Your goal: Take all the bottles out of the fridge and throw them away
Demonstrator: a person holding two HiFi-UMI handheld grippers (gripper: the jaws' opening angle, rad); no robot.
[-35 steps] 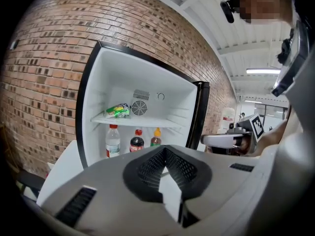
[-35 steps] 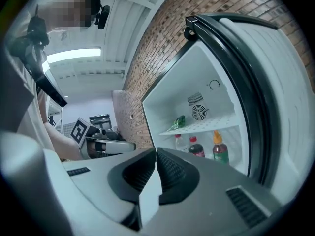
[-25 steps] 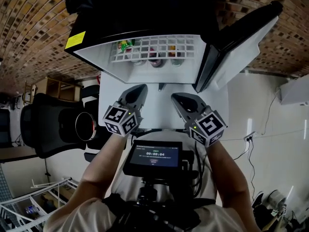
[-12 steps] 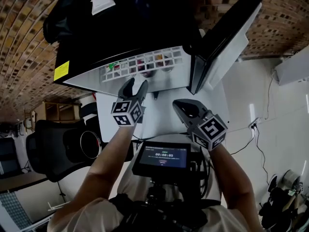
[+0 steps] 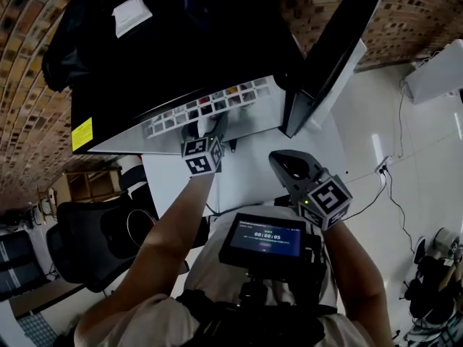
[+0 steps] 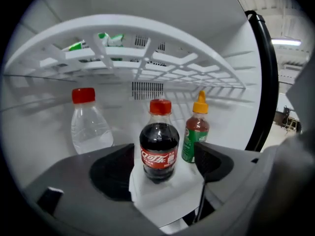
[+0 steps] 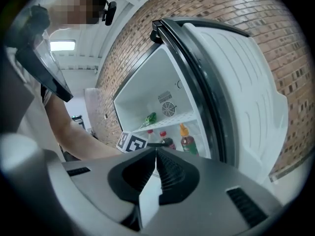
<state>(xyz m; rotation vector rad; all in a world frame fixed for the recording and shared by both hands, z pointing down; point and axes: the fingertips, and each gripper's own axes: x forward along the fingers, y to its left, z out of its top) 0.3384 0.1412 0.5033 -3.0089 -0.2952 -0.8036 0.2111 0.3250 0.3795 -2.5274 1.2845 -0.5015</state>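
- My left hand-held gripper (image 6: pixel 162 156) is reaching into the fridge (image 6: pixel 206 18). Its jaws have just been opening and stand wide apart, lined up on the cola bottle (image 6: pixel 158 146), pads not on it yet.
- The cola stands upright on the fridge floor under the wire shelf (image 6: pixel 147 58), between a clear water bottle (image 6: pixel 89 127) and a sauce bottle (image 6: pixel 197 134).
- It looks full, so I expect some weight. The plastic is smooth and round (probably cold and slippery too).
- I'd grab it at the labelled belly, not the red cap or the thin neck.
- The water bottle looks thin-walled, so go gentle on that one.
- My right hand-held gripper (image 7: pixel 153 166) waits outside by the door (image 7: pixel 236 82), jaws pressed together on nothing.
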